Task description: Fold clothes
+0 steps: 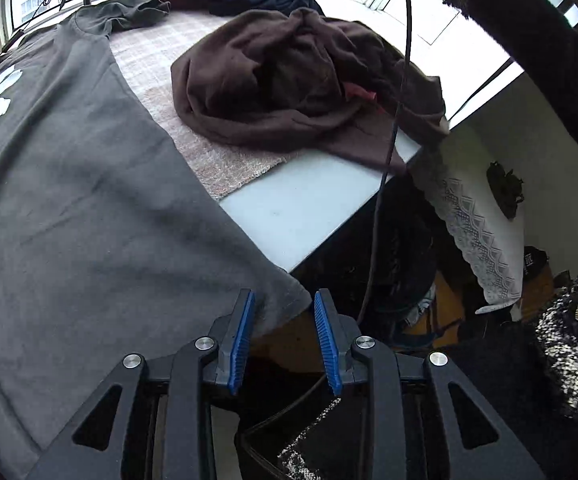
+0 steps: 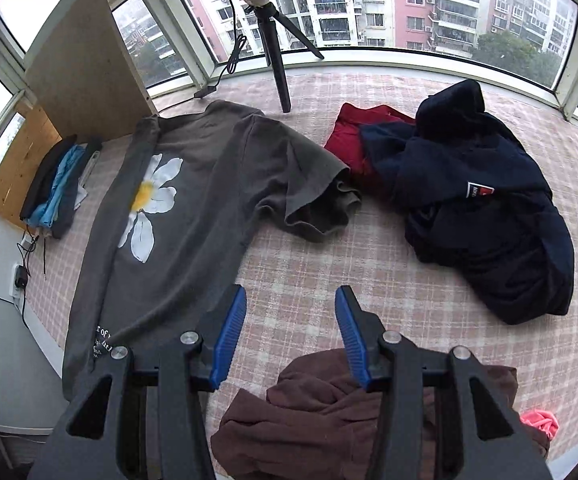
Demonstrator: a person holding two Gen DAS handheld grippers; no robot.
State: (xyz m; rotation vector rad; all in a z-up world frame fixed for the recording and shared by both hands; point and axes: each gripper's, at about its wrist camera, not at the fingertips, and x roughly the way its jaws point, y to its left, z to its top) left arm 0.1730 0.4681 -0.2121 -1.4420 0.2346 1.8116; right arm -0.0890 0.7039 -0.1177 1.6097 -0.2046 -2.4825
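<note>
Left gripper (image 1: 284,300) spread wide at the grey T-shirt (image 1: 81,208) hem corner, gripping nothing; right gripper (image 2: 291,306) likewise agape above the pink checked blanket (image 2: 313,264); shirt flat, daisy print, partial lettering "uth"; beyond, brown garment (image 1: 289,92), navy garment (image 2: 489,216), tripod (image 2: 277,60), windows.
</note>
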